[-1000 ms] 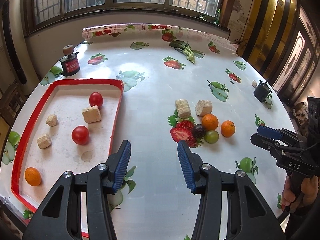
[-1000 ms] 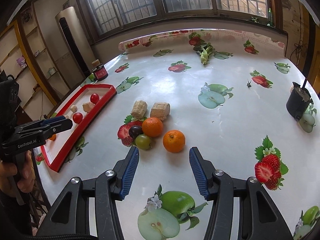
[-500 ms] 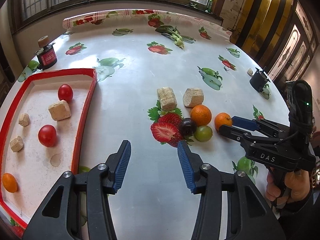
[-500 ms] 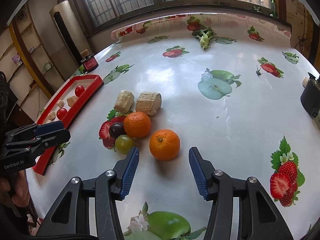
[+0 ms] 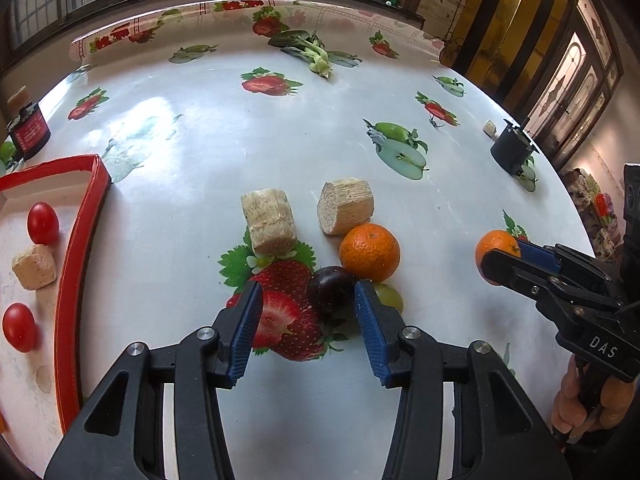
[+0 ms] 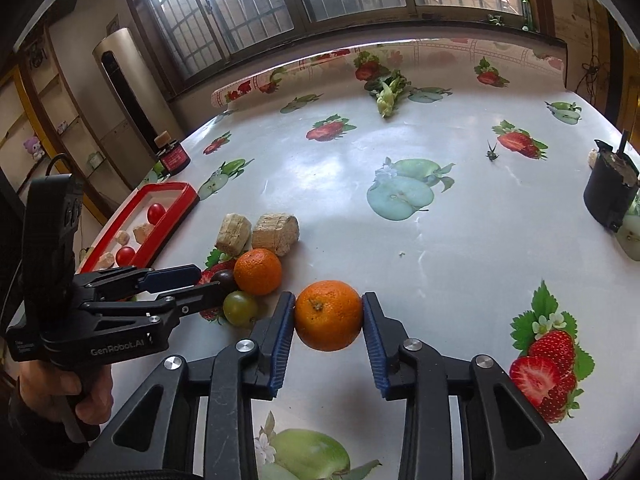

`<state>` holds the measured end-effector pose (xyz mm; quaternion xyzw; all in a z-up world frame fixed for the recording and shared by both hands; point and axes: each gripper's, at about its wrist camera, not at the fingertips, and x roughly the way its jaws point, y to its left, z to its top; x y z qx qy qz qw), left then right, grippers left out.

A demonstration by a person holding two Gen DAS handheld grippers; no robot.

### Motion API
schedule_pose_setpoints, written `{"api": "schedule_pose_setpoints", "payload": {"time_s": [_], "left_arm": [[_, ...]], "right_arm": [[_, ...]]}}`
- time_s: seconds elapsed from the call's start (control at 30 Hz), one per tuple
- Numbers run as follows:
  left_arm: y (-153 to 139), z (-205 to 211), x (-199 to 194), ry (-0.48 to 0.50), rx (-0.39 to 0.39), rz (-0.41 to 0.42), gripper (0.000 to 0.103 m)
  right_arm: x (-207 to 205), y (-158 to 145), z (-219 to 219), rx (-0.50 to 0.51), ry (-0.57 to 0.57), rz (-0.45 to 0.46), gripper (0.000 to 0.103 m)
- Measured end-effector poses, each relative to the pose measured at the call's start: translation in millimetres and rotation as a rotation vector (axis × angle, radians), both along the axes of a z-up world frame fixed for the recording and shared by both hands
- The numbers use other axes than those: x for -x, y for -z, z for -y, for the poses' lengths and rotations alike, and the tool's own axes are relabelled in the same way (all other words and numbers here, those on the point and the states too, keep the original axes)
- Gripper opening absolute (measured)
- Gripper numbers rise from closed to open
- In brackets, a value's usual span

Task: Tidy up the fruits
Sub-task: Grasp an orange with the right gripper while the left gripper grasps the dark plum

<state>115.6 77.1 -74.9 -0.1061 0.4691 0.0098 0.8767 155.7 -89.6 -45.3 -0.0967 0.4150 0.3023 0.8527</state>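
Barred windows run behind a round table (image 6: 460, 240) covered with a glossy fruit-print cloth. Its far edge meets a rolled-up fold of the cloth below the sill; the right rim curves away just past a black pot (image 6: 608, 192). A wide bare stretch of cloth lies between the fruit cluster and the leafy vegetable (image 6: 386, 94) near the far edge.

A red-rimmed tray (image 5: 76, 256) sits at the table's left side and holds two cherry tomatoes (image 5: 42, 222) and pale cork-like blocks. Two larger blocks (image 5: 269, 220) lie on the cloth, just behind the fruit cluster.

Right gripper (image 6: 328, 316): jaws closing, with both blue pads against the sides of an orange (image 6: 328, 314) that sits apart from the cluster, on its right.

Left gripper (image 5: 308, 312): jaws closing and partly open, with a dark plum (image 5: 330, 288) between the fingertips. The right-hand pad is beside the plum and a green fruit (image 5: 388, 294); the left-hand pad stands clear of the plum over a printed strawberry. A second orange (image 5: 369, 252) touches the plum from behind.
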Motion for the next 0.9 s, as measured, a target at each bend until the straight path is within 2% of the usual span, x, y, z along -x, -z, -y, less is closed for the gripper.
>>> {"api": "schedule_pose_setpoints", "payload": {"time_s": [0.03, 0.1, 0.13, 0.2, 0.33, 0.47, 0.63, 0.9], "left_arm": [[-0.2, 1.4, -1.1, 0.010, 0.002, 0.004, 0.036], [-0.7, 4.5, -2.4, 0.032, 0.013, 0.012, 0.020], [-1.1, 6.0, -2.7, 0.043, 0.013, 0.014, 0.019], [-1.1, 5.8, -3.2, 0.045, 0.010, 0.017, 0.019], [0.7, -2.0, -7.3, 0.035, 0.076, 0.012, 0.019], [-1.1, 5.0, -6.8, 0.055, 0.028, 0.018, 0.019], [-3.6, 2.0, 8.1, 0.053, 0.015, 0.025, 0.018], [-20.4, -19.8, 45.7, -0.008, 0.002, 0.058, 0.018]], "right_arm": [[0.5, -2.8, 3.2, -0.004, 0.007, 0.004, 0.035], [1.7, -6.9, 8.0, -0.010, 0.018, 0.012, 0.035], [1.7, -7.9, 9.6, -0.012, 0.023, 0.014, 0.035], [1.5, -8.9, 11.5, -0.014, 0.034, 0.014, 0.035], [4.8, -9.5, 11.3, -0.015, 0.032, 0.013, 0.035], [10.0, -11.2, 11.6, -0.018, 0.027, 0.017, 0.035], [14.2, -15.9, 12.4, -0.022, 0.029, 0.028, 0.035], [27.9, -22.6, -3.2, -0.026, -0.012, 0.043, 0.035]]}}
